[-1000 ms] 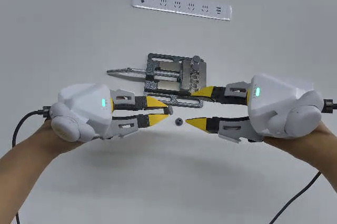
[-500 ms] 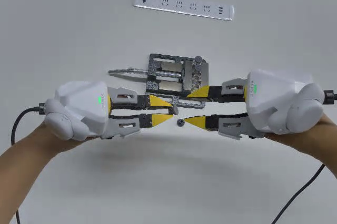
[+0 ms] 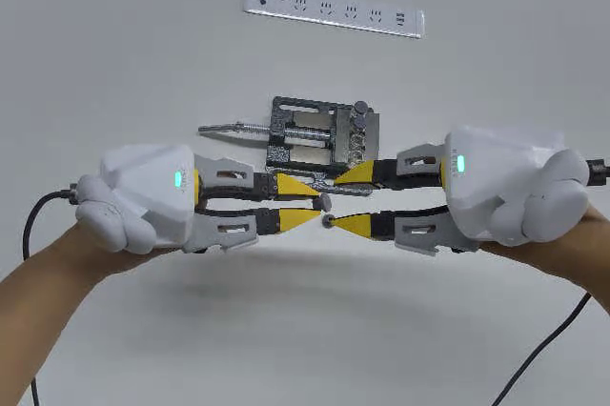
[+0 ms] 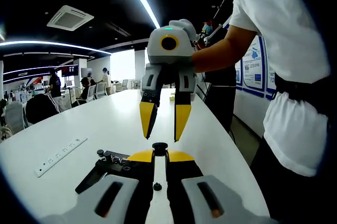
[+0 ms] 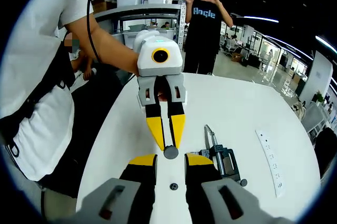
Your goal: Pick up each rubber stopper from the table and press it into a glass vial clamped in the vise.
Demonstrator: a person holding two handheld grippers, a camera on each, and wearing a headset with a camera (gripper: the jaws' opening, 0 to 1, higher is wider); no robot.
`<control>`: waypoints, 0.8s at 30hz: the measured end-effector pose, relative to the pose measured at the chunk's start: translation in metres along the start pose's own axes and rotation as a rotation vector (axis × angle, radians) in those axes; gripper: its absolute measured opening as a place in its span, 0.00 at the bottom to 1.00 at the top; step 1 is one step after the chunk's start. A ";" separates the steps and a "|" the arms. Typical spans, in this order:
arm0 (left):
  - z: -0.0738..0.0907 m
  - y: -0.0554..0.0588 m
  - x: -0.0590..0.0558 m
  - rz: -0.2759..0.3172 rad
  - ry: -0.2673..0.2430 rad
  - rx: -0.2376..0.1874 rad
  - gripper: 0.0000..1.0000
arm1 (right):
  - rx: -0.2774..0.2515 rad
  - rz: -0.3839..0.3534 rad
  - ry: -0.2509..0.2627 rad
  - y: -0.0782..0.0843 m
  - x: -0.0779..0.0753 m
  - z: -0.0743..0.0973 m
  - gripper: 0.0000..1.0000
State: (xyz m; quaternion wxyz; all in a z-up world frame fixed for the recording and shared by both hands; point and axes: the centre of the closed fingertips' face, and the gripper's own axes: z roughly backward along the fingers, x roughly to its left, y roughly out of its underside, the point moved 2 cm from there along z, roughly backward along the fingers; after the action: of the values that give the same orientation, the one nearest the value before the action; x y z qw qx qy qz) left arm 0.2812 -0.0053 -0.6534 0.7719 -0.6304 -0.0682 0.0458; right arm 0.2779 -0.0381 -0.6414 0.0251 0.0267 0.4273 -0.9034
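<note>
My left hand-held gripper (image 3: pixel 320 207) pinches a stopper (image 3: pixel 325 202) near the vise (image 3: pixel 305 134), tip-to-tip with my spread right hand-held gripper (image 3: pixel 334 201), which could knock it free.

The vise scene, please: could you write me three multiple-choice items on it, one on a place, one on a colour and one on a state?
1. Where does the power strip lie?
A. beyond the vise, away from the person
B. in front of the vise
C. on top of the vise

2. What colour are the tips of the fingers?
A. red
B. yellow
C. blue

3. How does the left gripper stand?
A. open and empty
B. shut on a stopper
C. shut on a cable

Answers:
1 A, as the head view shows the strip on the table on the far side of the vise.
2 B, as the tips are yellow in every view.
3 B, as the right gripper view shows the stopper pinched between that gripper's tips.
</note>
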 end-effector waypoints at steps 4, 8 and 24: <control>0.001 -0.002 0.000 0.004 0.001 -0.009 0.03 | -0.002 0.011 -0.010 -0.003 0.000 -0.001 0.20; 0.001 -0.005 0.000 0.010 0.003 -0.018 0.03 | 0.001 0.021 -0.018 -0.004 0.001 -0.002 0.19; 0.000 -0.009 -0.003 0.013 0.015 -0.033 0.03 | 0.009 0.039 -0.028 -0.003 0.003 -0.002 0.17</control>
State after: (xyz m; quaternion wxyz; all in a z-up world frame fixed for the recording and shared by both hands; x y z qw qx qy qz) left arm 0.2779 -0.0078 -0.6449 0.7614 -0.6440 -0.0591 0.0450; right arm 0.2751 -0.0350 -0.6404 0.0487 0.0222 0.4223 -0.9049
